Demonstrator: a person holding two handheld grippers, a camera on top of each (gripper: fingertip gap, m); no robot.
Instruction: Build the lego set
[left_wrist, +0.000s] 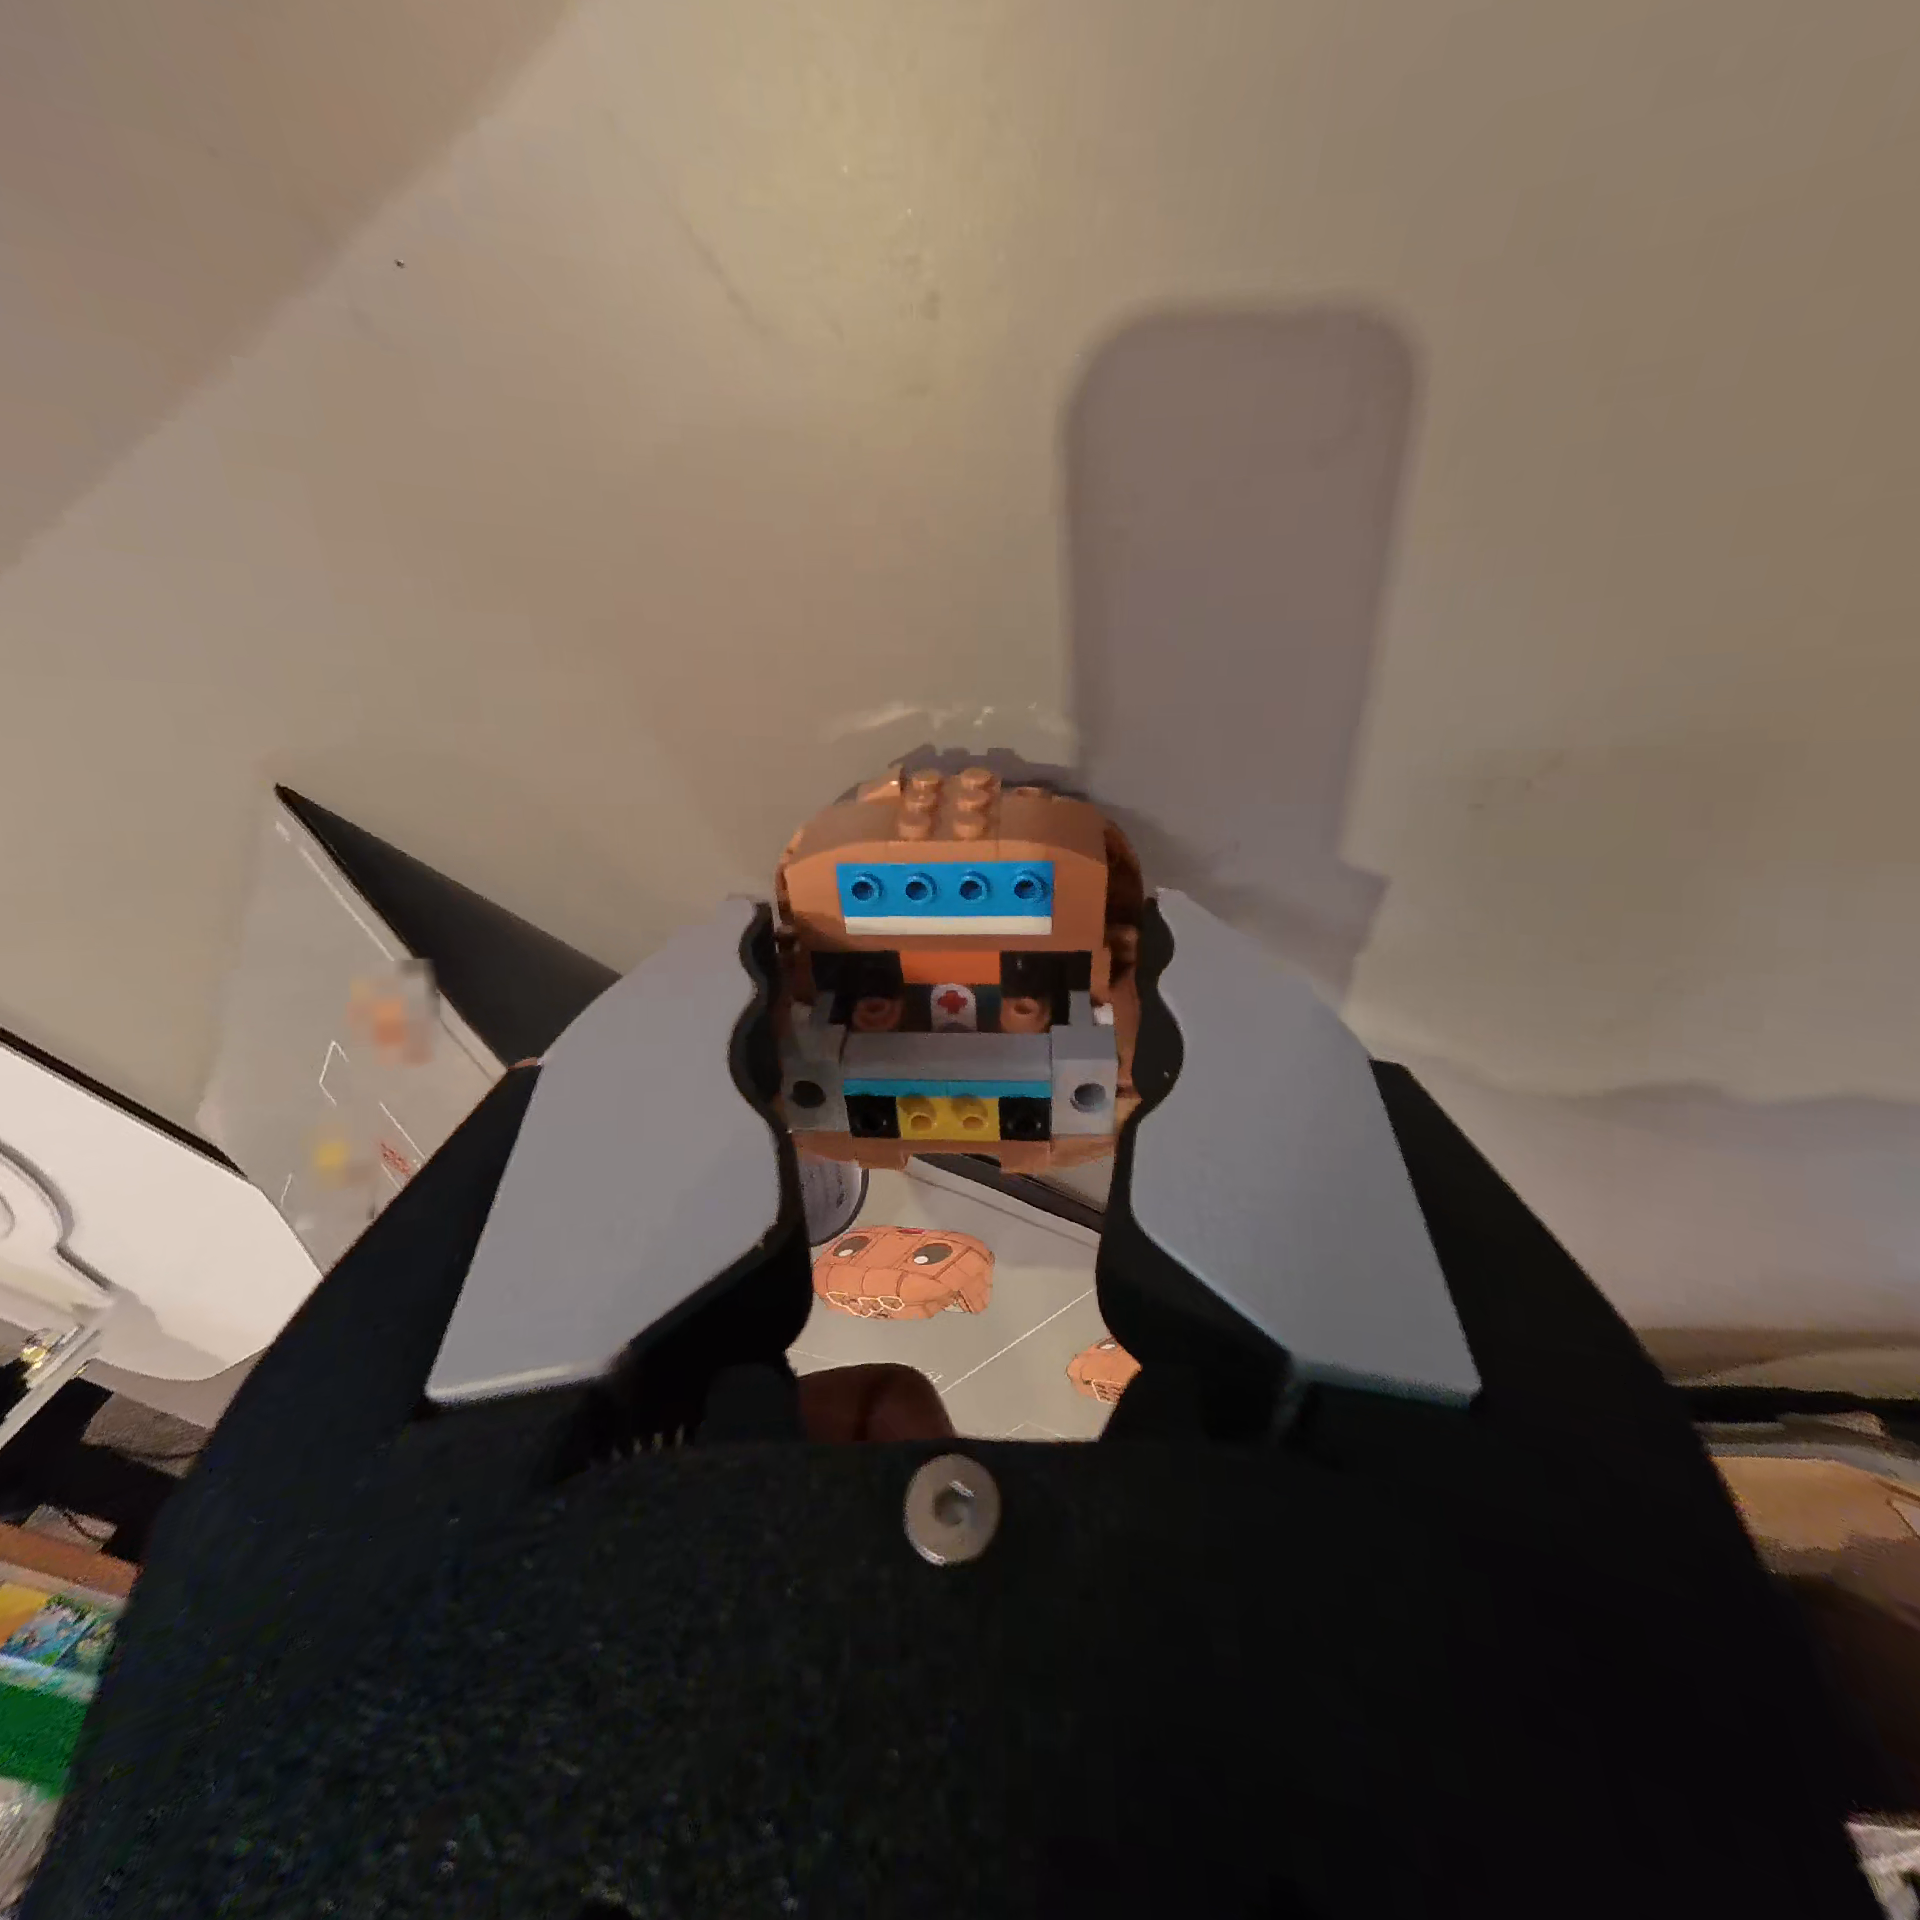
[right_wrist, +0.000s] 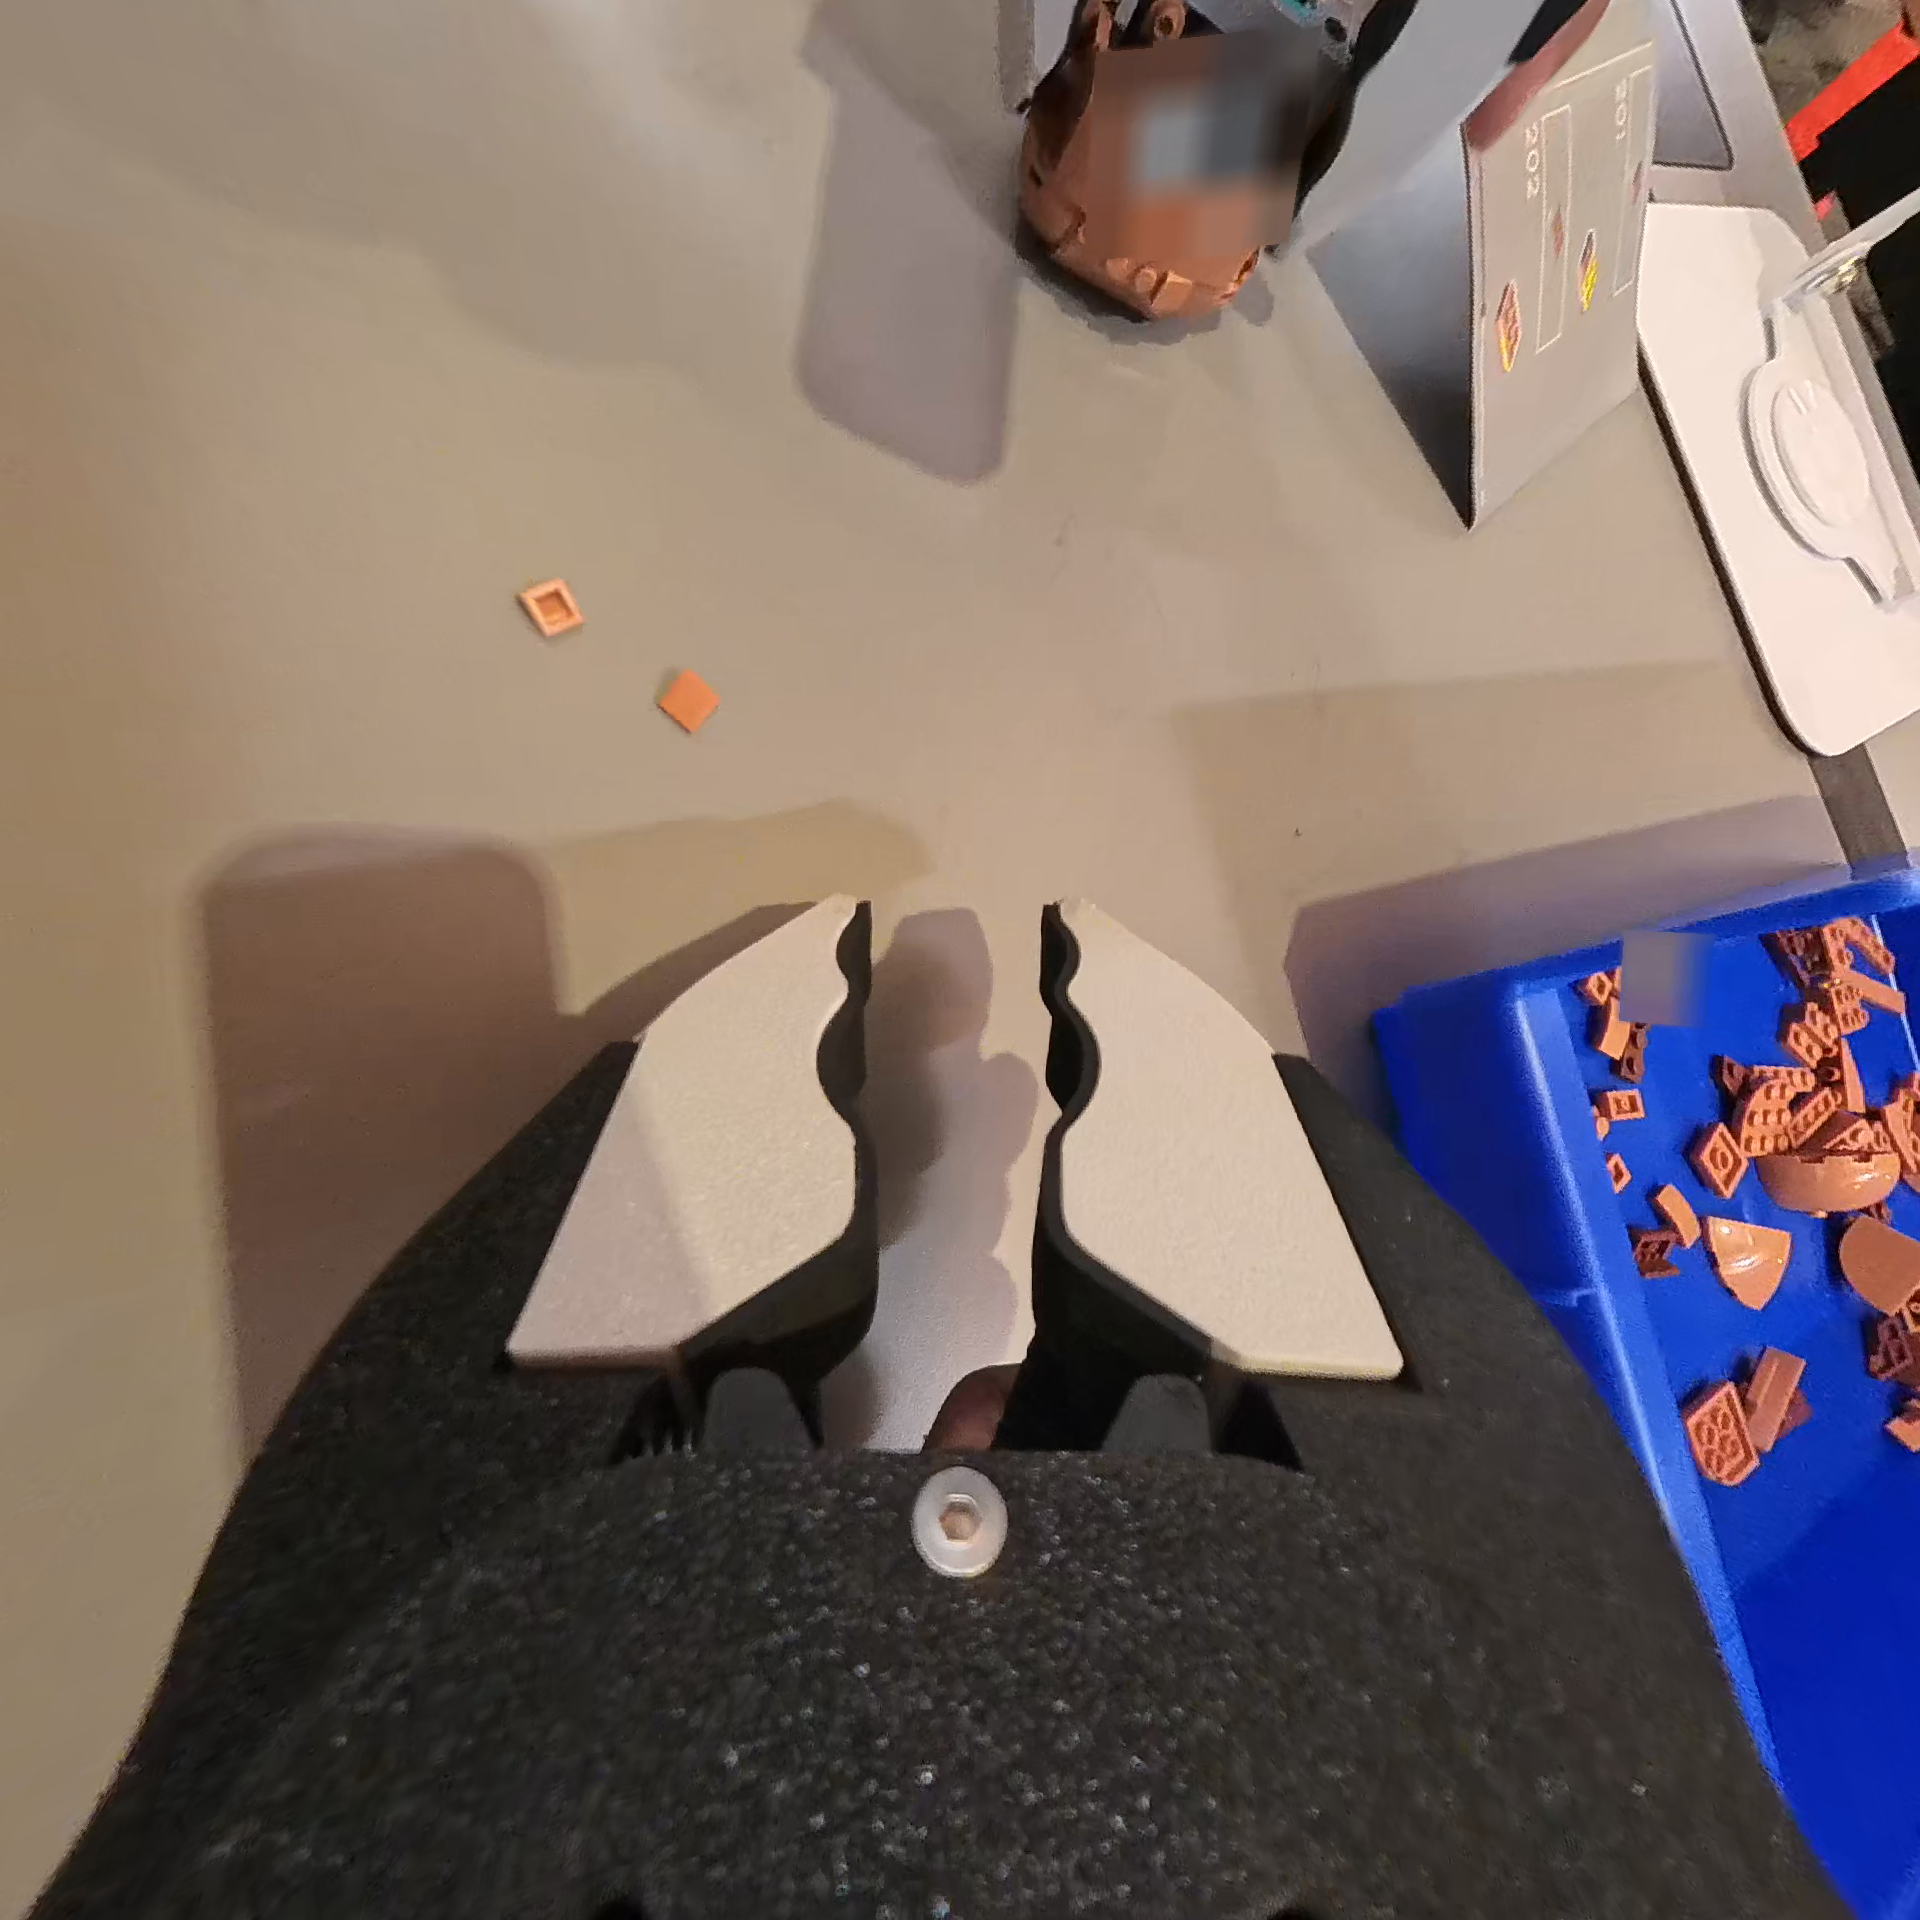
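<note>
The left gripper (left_wrist: 951, 1023) has its two grey-faced fingers closed on the flanks of the rounded, partly built orange-brown brick model (left_wrist: 951, 997), which it holds lifted off the beige table (left_wrist: 1351, 260), its open inner face of blue, grey, black and yellow bricks turned toward the camera. The right gripper (right_wrist: 951, 914) hangs empty over the table, its fingers narrowly parted with only bare surface and shadow between them. Two small flat orange square tiles (right_wrist: 689, 699) lie loose on the table, ahead and to the left of the right gripper's tips, near but not touching each other. The blue plastic bin of loose orange-brown pieces (right_wrist: 1475, 1143) sits just to its right. The right gripper is much the nearer to both supplies, so it would likely do the picking, swinging left for a tile or right into the bin. The model is far ahead and slightly right in its view, beside the propped grey instruction booklet (right_wrist: 1558, 343).
</note>
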